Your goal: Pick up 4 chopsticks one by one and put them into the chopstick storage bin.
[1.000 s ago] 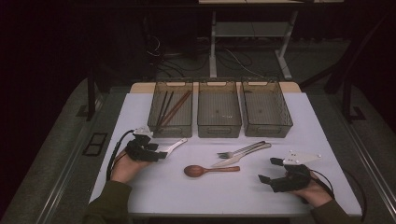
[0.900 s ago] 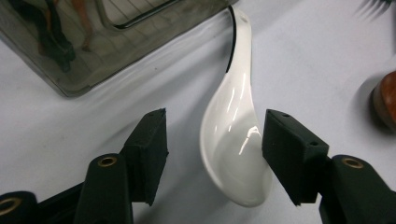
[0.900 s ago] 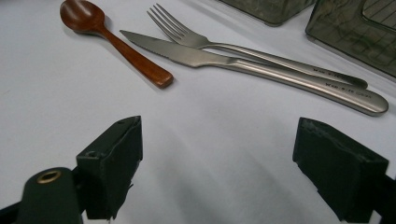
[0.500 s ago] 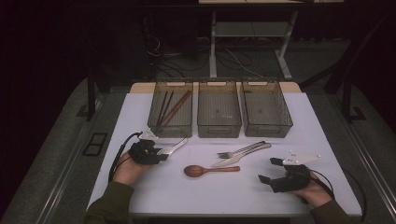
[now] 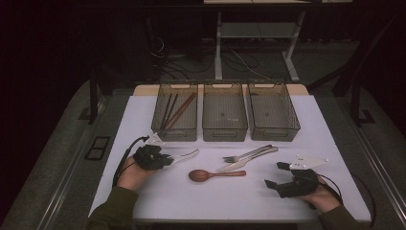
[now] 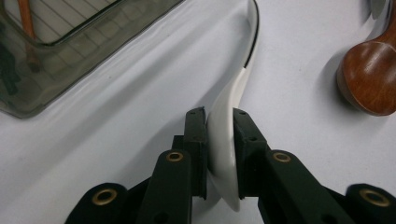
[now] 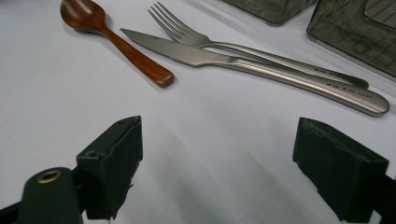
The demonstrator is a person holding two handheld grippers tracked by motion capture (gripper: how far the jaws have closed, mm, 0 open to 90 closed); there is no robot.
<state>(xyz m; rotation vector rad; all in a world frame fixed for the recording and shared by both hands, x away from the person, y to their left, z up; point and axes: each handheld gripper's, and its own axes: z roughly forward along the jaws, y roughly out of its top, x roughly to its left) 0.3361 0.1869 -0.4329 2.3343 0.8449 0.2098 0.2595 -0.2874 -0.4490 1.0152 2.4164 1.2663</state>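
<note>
My left gripper (image 5: 166,160) is shut on the handle of a white spoon (image 5: 186,155) lying on the white table; its jaws have just been closing. In the left gripper view both pads (image 6: 198,135) press on the white spoon (image 6: 235,88), with the gripper (image 6: 220,128) low over the table. A brown wooden spoon (image 5: 216,174) lies at the middle, with a steel fork (image 5: 250,153) and knife (image 5: 245,162) just behind it. My right gripper (image 5: 276,175) rests open at the right front. Nothing sits between its jaws (image 7: 217,163); the wooden spoon (image 7: 116,39), knife (image 7: 224,58) and fork (image 7: 210,39) lie ahead of it.
Three clear grey bins stand in a row at the back: the left bin (image 5: 158,125) holds several chopsticks (image 5: 178,111), while the middle bin (image 5: 225,129) and right bin (image 5: 275,130) look bare. The table's front edge (image 5: 230,221) runs just before both hands.
The left gripper's jaws have closed onto the white spoon's handle. The left hand shifted slightly. The right hand and the rest of the cutlery kept still.
</note>
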